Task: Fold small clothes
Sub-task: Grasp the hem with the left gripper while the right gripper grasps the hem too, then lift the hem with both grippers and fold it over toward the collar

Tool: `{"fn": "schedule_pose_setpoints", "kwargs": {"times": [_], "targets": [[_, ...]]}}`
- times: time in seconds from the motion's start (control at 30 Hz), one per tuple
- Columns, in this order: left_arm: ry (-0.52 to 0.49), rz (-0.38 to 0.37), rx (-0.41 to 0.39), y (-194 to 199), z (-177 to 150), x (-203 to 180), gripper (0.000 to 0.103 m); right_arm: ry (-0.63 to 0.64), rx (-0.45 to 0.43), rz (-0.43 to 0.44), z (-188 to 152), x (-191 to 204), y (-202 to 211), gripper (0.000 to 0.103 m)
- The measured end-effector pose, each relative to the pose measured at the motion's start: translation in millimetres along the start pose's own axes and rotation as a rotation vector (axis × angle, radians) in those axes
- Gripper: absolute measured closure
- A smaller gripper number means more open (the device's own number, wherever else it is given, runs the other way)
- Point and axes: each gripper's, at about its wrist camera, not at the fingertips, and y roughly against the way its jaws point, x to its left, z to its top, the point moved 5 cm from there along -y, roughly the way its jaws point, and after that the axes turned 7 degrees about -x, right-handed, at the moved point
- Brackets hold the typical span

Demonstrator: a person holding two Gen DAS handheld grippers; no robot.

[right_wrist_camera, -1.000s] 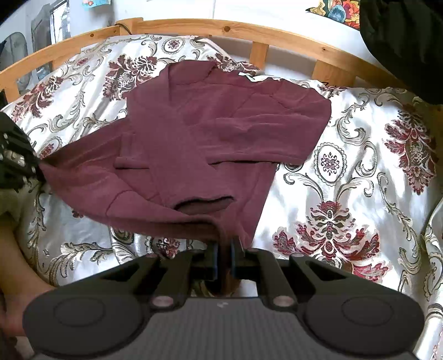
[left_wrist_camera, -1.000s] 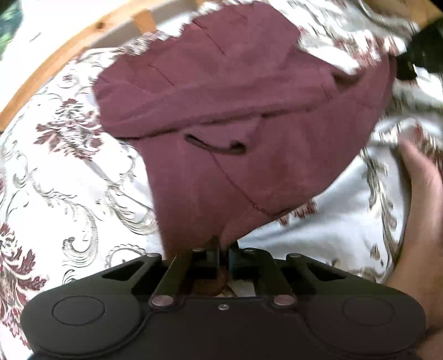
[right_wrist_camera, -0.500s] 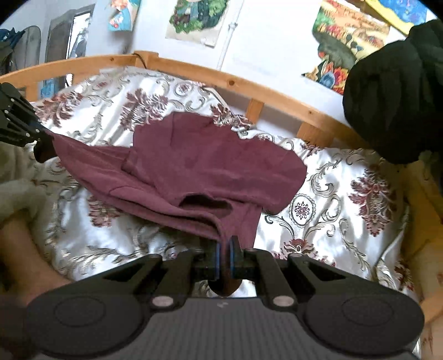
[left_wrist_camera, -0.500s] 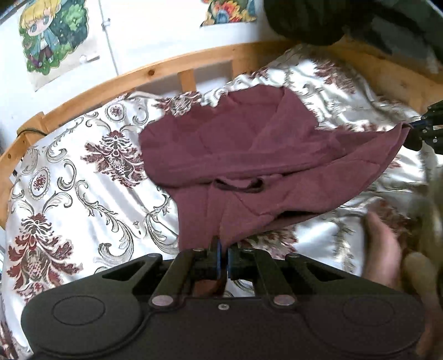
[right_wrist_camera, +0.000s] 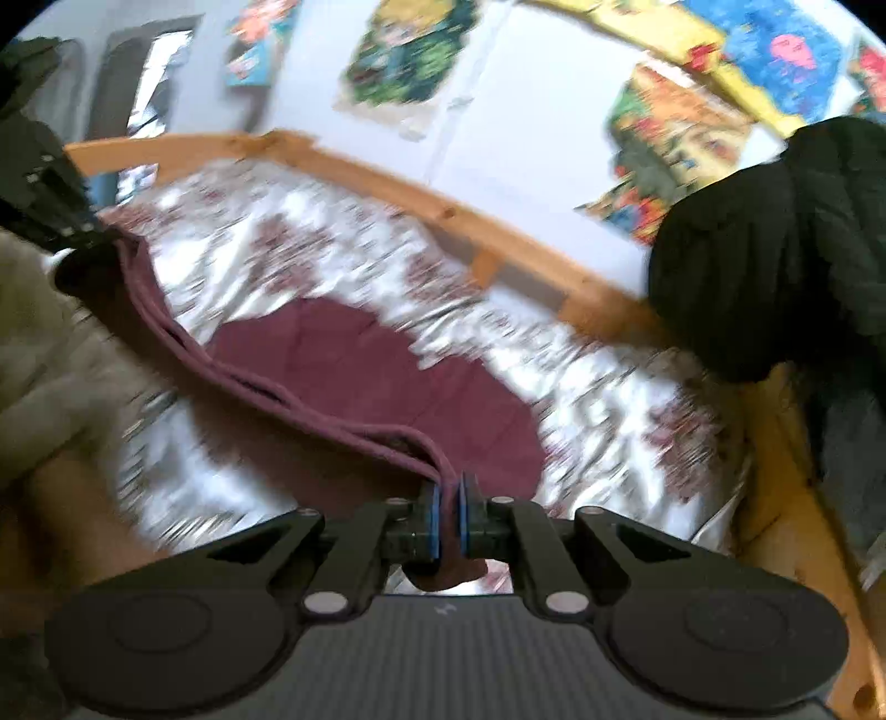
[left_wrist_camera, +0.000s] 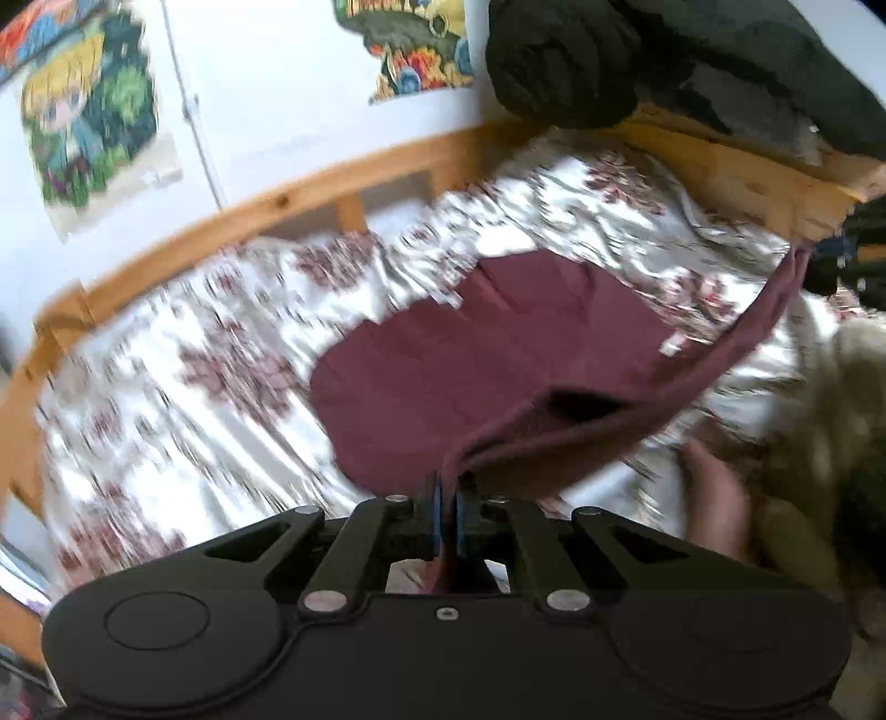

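Maroon top [left_wrist_camera: 487, 360] betw. both grippers

Twin wrist views — shared bedspread [left_wrist_camera: 166, 387]

**A bedroom at home**

A bed fills both views: a wooden bed frame [left_wrist_camera: 310, 188] with a slatted rail curves along the far edge of a satin bedspread [left_wrist_camera: 166, 354] printed in white with dark red floral scrollwork. On the white wall [right_wrist_camera: 531, 144] behind the rail hang bright cartoon posters [right_wrist_camera: 410, 50], one showing a blond cartoon figure [left_wrist_camera: 83, 127]. A heap of dark clothing [right_wrist_camera: 775, 243] is draped over the frame at the right corner of the bed. All of it is blurred.
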Motion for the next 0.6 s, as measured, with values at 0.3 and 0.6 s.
{"fn": "schedule_pose_setpoints", "kwargs": {"times": [0.3, 0.6], "targets": [[-0.045, 0.141, -0.024, -94, 50, 42, 0.097, -0.023, -0.117, -0.275, 34, -20, -112, 0.096], [0.215, 0.085, -0.029, -213, 27, 85, 0.096, 0.053, -0.101, -0.341, -8, -17, -213, 0.096]]}}
